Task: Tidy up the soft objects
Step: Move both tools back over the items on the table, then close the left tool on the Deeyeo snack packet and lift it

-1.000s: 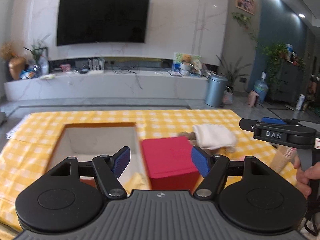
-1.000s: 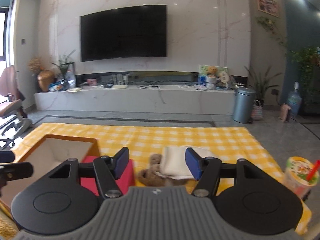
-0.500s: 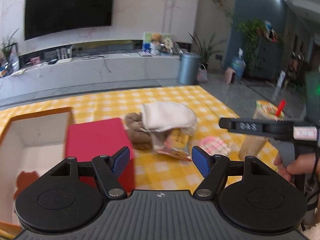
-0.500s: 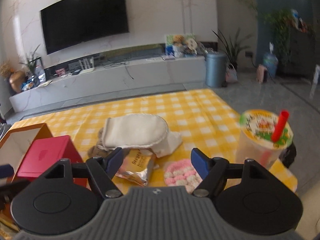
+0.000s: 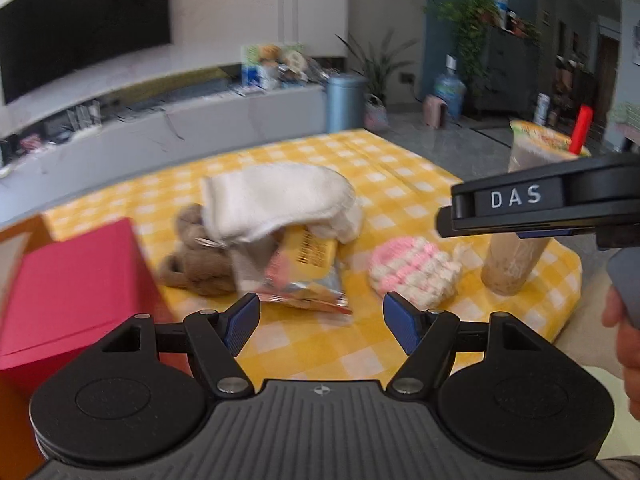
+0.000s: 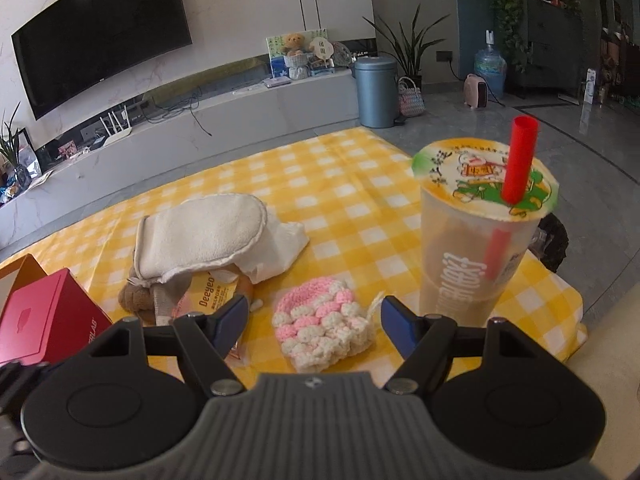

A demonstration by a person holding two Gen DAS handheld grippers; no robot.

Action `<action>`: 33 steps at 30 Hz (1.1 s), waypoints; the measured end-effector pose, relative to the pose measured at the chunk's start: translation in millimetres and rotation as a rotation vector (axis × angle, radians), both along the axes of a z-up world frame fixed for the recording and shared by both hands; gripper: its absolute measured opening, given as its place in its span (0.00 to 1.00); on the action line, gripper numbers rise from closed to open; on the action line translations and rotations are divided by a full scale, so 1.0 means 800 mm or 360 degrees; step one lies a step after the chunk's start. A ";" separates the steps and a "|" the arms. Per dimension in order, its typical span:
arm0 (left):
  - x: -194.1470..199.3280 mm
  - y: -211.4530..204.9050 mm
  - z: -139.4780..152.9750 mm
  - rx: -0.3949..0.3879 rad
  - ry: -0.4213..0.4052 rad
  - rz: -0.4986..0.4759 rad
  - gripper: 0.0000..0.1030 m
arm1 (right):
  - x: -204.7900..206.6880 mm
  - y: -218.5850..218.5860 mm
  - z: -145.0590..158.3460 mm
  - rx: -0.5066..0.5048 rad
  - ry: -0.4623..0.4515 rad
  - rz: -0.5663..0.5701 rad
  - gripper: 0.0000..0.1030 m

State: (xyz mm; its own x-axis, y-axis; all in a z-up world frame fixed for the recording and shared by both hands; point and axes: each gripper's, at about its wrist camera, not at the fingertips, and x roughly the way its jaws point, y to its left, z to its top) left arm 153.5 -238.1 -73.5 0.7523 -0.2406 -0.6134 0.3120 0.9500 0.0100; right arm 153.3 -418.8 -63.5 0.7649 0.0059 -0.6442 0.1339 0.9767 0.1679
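A white cloth mitt (image 6: 200, 236) lies over a brown plush toy (image 6: 136, 300) and a snack packet (image 6: 208, 292) on the yellow checked cloth. A pink and white crocheted piece (image 6: 320, 324) lies just ahead of my right gripper (image 6: 314, 326), which is open and empty above it. My left gripper (image 5: 320, 326) is open and empty, short of the snack packet (image 5: 304, 276). The mitt (image 5: 276, 200), the plush (image 5: 200, 260) and the crocheted piece (image 5: 416, 272) also show in the left wrist view. The right gripper's body (image 5: 548, 204) shows there at right.
A sealed drink cup with a red straw (image 6: 480, 232) stands right of the crocheted piece, near the table's right edge. A red box (image 5: 68, 284) stands at left beside an orange-rimmed open box (image 5: 24, 232). The yellow checked tablecloth (image 6: 340, 196) stretches behind.
Both grippers have swung to the right and moved closer to the pile of soft things. The open box has slid out of view to the left. Both grippers stay open.
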 end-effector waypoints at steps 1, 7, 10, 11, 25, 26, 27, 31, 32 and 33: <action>0.005 -0.003 -0.004 0.0002 0.0002 -0.0001 0.81 | 0.001 0.001 -0.002 0.0003 0.0016 -0.0003 0.71; 0.046 -0.010 -0.020 -0.0005 0.0005 0.0057 0.81 | 0.009 0.006 -0.012 -0.0062 0.0068 -0.0019 0.71; 0.062 -0.012 -0.027 0.0023 -0.0002 0.0058 0.81 | 0.025 0.008 -0.026 -0.0020 0.0121 0.0020 0.71; 0.067 -0.013 -0.030 0.0051 -0.0025 0.0050 0.81 | 0.030 0.008 -0.030 0.0011 0.0126 0.0019 0.71; 0.113 -0.014 -0.054 0.0104 0.0020 0.0211 0.83 | 0.033 -0.008 -0.042 0.0141 0.0174 -0.0064 0.71; 0.114 -0.019 -0.054 0.0115 0.0020 0.0202 0.83 | 0.033 -0.007 -0.042 0.0143 0.0176 -0.0063 0.71; 0.115 -0.021 -0.055 0.0120 0.0025 0.0192 0.83 | 0.033 -0.006 -0.042 0.0142 0.0178 -0.0060 0.71; 0.124 -0.020 -0.061 0.0127 0.0127 0.0210 0.80 | 0.034 -0.001 -0.041 0.0128 0.0180 -0.0030 0.71; 0.123 -0.016 -0.061 0.0072 0.0141 0.0213 0.68 | 0.035 -0.001 -0.040 0.0132 0.0180 -0.0026 0.71; 0.122 -0.011 -0.060 0.0021 0.0157 0.0217 0.65 | 0.035 -0.001 -0.041 0.0136 0.0181 -0.0024 0.71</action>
State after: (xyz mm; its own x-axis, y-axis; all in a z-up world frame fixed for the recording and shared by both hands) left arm 251.2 -247.2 -121.8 0.7134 -0.1318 -0.6882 0.1801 0.9836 -0.0017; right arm 181.0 -419.4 -95.9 0.6872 0.0536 -0.7244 0.1715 0.9571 0.2335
